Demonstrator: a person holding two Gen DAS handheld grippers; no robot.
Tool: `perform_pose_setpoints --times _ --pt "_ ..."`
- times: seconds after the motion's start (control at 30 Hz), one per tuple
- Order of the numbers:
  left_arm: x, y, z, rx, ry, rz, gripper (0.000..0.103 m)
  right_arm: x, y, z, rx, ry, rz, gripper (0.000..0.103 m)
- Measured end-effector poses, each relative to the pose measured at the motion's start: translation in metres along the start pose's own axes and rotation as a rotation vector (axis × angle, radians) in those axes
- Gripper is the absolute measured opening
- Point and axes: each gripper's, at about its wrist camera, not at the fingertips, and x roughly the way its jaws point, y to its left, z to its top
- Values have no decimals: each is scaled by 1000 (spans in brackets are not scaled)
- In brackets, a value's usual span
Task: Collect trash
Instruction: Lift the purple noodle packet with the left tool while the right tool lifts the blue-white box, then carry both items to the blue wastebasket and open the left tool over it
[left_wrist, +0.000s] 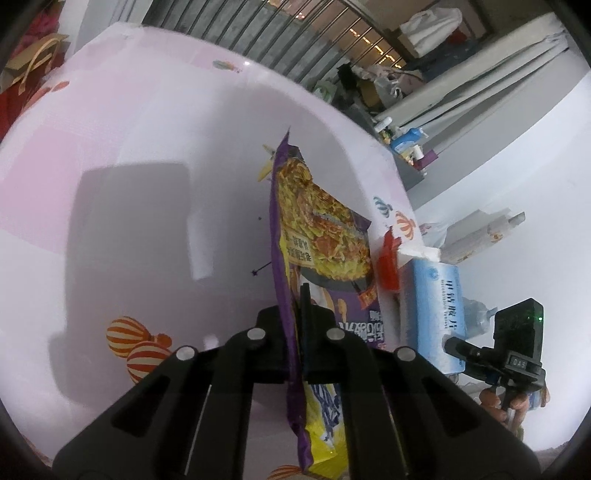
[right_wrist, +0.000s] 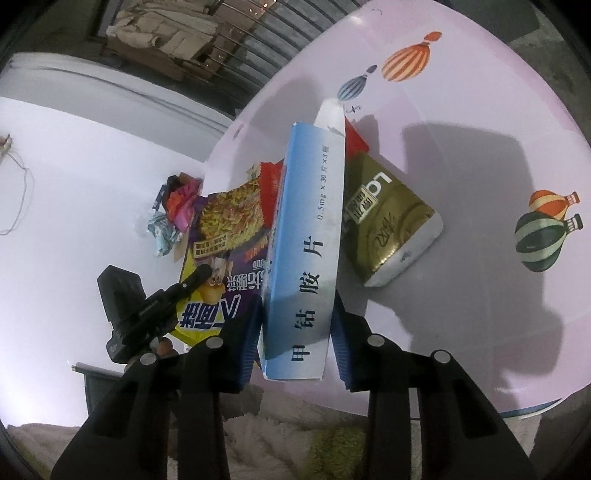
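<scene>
two jaws gripping | noodle packet (left_wrist: 325, 236) edge-on | blue box (right_wrist: 306, 266) lengthwise

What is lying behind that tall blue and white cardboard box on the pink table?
Behind the blue and white cardboard box lies a gold paper cup on its side, and a red wrapper peeks out. The box covers the rest of both.

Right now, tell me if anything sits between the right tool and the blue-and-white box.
Nothing visible does. The blue-and-white box already stands between the right tool's fingers. The snack bag lies beside it on the left and the gold cup behind it on the right.
</scene>
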Motion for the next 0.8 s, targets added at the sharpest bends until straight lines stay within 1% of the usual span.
perform_pose_setpoints --times 0.13,0.5,0.8 --pt "-10 -6 3 14 -26 -17 1 -6 3 1 -15 -20 5 32" --pt "-42 -17 12 55 -113 -64 0 -22 8 -7 -61 -72 6 32" --pt "-72 -30 14 96 -182 -104 0 -42 8 -14 -89 -133 48 32"
